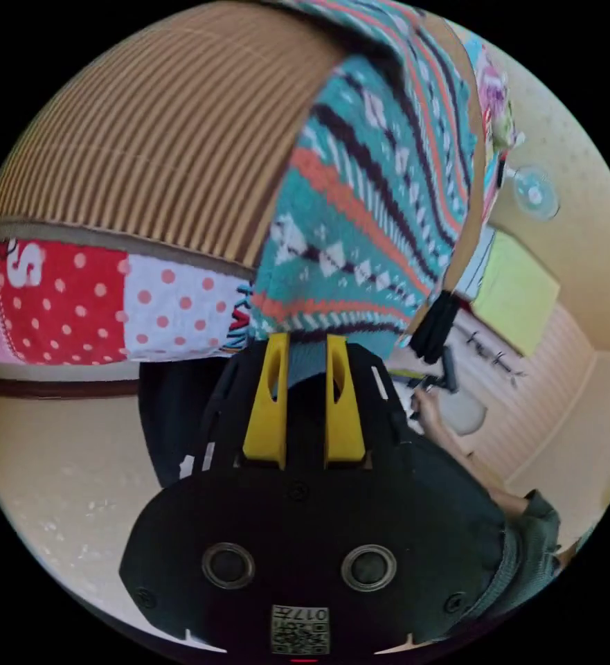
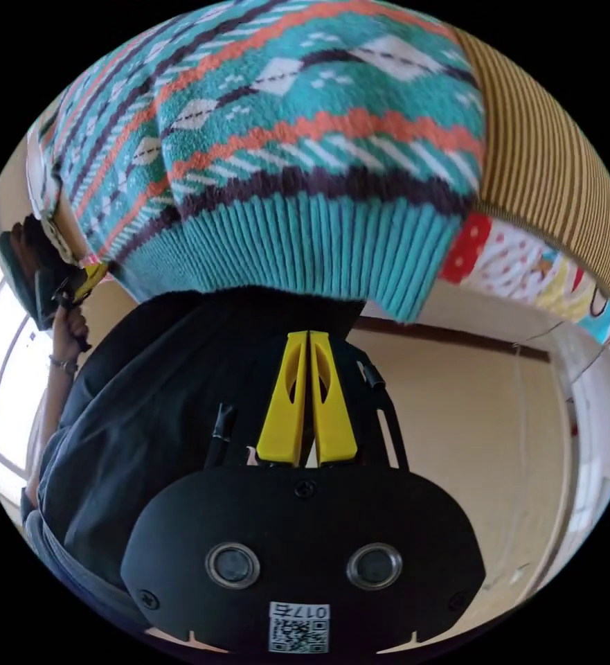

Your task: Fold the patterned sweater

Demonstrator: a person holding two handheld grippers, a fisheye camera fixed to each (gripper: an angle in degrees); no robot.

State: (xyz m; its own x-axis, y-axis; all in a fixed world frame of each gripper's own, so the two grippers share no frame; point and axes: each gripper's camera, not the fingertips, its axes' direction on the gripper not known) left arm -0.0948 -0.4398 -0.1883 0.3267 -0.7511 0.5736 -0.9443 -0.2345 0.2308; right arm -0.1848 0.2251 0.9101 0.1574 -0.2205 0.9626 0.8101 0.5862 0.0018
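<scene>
The sweater point(image 1: 367, 228) hangs off the edge of a bed, its teal ribbed hem lowest, so that both tools can reach that hem from below. The bed carries a brown striped cover point(image 1: 159, 131) with a dotted patchwork sheet point(image 1: 111, 305) under it, and the sweater drapes over both and down the side.

The left tool point(image 1: 307, 346) stands with its yellow jaws a little apart, and the hem fills the gap between their tips. The cloth sits between them, but whether both jaws press on it I cannot tell. The likely reason for this hold is to pin one corner of the hem so the garment can be lifted and spread flat.

The right tool point(image 2: 309, 339) has its jaws closed together, tips just below the ribbed hem point(image 2: 305, 242). Its tips meet against the person's dark clothing behind, and I see no cloth caught between them, so it seems to hover by the other hem corner without a grip. In the right gripper view the person's hand point(image 2: 69, 325) holds the left tool up at the sweater's far edge.

The fold itself seems not yet begun.
</scene>
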